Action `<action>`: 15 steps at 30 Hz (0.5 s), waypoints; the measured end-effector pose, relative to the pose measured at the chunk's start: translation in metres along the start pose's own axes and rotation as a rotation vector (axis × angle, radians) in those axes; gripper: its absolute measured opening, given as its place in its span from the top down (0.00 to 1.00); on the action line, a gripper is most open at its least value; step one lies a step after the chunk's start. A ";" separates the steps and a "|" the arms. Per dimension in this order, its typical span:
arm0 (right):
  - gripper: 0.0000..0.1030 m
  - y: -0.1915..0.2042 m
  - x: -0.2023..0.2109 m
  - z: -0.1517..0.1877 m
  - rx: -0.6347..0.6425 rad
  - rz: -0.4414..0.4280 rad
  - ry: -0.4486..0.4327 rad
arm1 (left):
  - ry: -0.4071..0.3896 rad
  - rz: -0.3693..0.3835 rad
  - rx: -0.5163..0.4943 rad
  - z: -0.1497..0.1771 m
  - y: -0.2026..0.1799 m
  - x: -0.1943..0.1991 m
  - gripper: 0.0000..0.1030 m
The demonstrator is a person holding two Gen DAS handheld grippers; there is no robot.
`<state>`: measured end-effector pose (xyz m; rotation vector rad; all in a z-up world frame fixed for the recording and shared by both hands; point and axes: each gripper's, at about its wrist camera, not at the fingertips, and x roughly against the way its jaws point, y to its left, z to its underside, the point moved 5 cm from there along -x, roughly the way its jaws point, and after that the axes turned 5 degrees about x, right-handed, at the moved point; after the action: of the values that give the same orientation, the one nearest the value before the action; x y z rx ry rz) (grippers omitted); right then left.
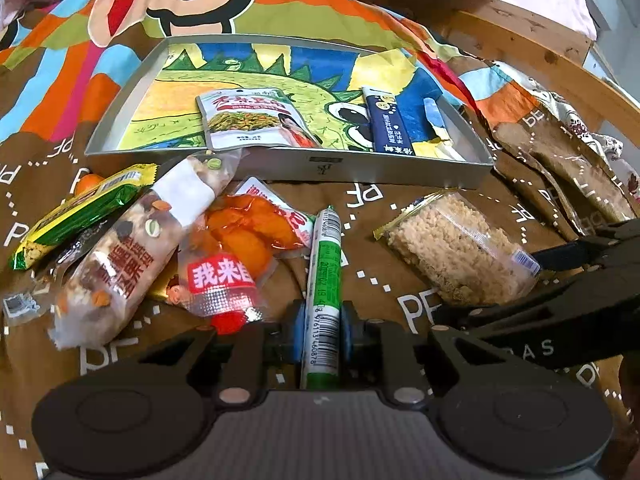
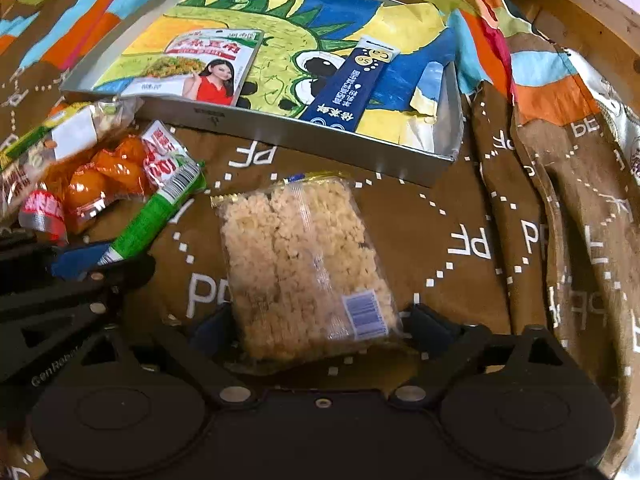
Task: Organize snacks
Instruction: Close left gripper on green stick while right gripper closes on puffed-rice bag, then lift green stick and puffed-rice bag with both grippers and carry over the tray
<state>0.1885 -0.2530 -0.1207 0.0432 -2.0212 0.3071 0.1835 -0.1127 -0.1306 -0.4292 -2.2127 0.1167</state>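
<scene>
A: We note the left gripper [image 1: 322,338] clamped nearly closed on the green-and-white stick-shaped snack tube [image 1: 323,280]; its long axis runs straight ahead along the fingers toward the shallow grey metal tray [image 1: 360,166] with the dinosaur drawing inside.

B: And the right gripper [image 2: 320,328]?

A: Its jaws stand wide, straddling the near end of the clear flat packet of beige puffed-rice cake [image 2: 304,264]. We cannot tell whether the pads press yet. The packet lies on the brown printed bedsheet [image 2: 460,216], long axis also pointing at the tray.

B: So the tray lies directly beyond both items?

A: Yes. We judge the right gripper nearer its front wall. A white noodle-picture pouch [image 2: 204,66] and a dark blue sachet [image 2: 348,84] already lie inside.
</scene>
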 end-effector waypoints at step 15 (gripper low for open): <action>0.27 -0.005 0.023 -0.007 -0.019 0.051 -0.124 | 0.033 0.190 0.275 -0.001 0.017 0.008 0.82</action>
<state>0.1855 -0.2541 -0.0964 -0.0006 -2.1504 0.3246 0.1844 -0.0943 -0.1275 -0.4822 -2.0807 0.5055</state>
